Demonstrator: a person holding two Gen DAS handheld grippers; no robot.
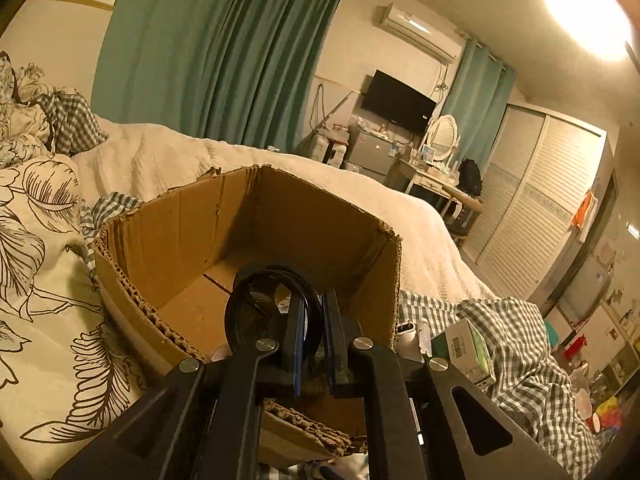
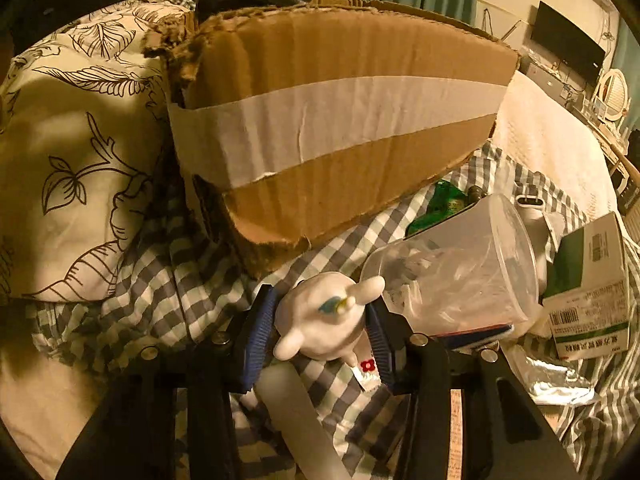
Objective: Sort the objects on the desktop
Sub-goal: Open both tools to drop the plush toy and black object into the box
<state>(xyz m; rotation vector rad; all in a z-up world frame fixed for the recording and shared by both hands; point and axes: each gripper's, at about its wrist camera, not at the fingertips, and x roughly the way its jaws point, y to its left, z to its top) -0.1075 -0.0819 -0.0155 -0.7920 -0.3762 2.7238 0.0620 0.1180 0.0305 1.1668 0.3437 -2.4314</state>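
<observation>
We cannot name the black thing with certainty: in the left wrist view the left gripper is clenched on a round black ring-shaped object, perhaps a lens or a roll, and its own fingers hide the lower half. It hangs over the open cardboard box, whose floor is only partly visible.

In the right wrist view the right gripper has its blue pads on both sides of a small white figurine with a blue and yellow mark. The right pad seems to touch it, but on the left a thin gap may remain — we cannot tell if it is really grasped. The figurine lies on the checked cloth, in front of the box, beside a clear plastic cup lying on its side.

A white-green carton at the right carries barcodes and printed characters, upside down and too blurred to read. A green packet behind the cup is mostly hidden. A small red flower mark shows on a white tag under the figurine — no words are legible. The box has a wide pale tape band without print.
</observation>
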